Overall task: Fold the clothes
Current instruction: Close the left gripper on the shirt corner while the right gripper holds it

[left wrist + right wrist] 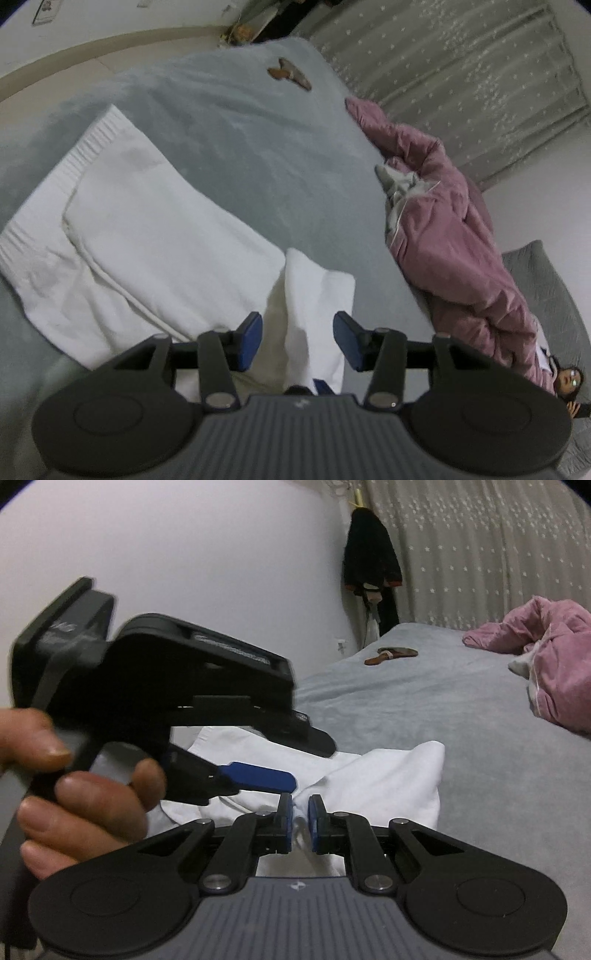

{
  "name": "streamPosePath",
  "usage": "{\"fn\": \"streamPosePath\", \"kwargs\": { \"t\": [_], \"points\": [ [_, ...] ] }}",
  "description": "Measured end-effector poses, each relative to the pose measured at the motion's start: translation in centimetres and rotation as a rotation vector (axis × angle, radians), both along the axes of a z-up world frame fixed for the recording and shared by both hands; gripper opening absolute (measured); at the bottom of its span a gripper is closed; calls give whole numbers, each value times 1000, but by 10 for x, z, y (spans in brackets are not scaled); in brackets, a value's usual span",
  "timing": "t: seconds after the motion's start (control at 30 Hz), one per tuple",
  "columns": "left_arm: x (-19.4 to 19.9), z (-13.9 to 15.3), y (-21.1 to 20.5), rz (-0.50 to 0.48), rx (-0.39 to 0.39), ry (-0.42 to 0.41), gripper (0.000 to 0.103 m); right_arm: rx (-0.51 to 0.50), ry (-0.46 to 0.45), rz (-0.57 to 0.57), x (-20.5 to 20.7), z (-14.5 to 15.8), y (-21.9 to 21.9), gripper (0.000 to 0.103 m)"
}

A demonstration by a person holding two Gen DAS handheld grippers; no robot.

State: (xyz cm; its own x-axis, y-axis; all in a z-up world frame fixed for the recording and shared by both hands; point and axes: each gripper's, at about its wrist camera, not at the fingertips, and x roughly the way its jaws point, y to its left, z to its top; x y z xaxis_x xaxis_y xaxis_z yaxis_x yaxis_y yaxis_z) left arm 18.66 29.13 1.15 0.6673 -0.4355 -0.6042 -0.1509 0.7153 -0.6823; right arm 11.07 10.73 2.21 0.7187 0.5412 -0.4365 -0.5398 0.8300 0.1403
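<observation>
Your right gripper has its blue pads drawn narrow and pinching a bunched fold of the white garment, which lies spread on the grey-blue bed cover with its ribbed hem toward the far left in the left wrist view. Your left gripper stands partly apart, with a raised fold of the same white cloth between the pads; the pads do not press on it, so it holds nothing. In the right wrist view your left hand wraps the handle of that left gripper, whose blue fingers hover just above the cloth, close beside the right gripper's tips. A crumpled pink garment lies along the far right edge of the bed, well apart from the white one, and a small brown object that you cannot make out clearly sits near the far end of the cover. Star-patterned curtains hang behind the bed.
</observation>
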Motion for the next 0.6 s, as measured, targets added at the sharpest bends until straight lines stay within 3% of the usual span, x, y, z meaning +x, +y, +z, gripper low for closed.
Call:
{"fn": "streamPosePath", "kwargs": {
  "t": [0.3,0.37,0.43,0.6],
  "points": [
    [19,-7,-15,-48,23,19,47,0,-26,44,-4,1,-5,12],
    [18,-7,-18,-64,31,19,40,1,-34,52,-4,3,-6,12],
    [21,-8,-23,-80,43,30,20,0,-38,56,-4,4,-7,12],
    [17,-4,-22,-70,73,3,10,-6,-38,55,-4,5,-7,11]
  ]
}}
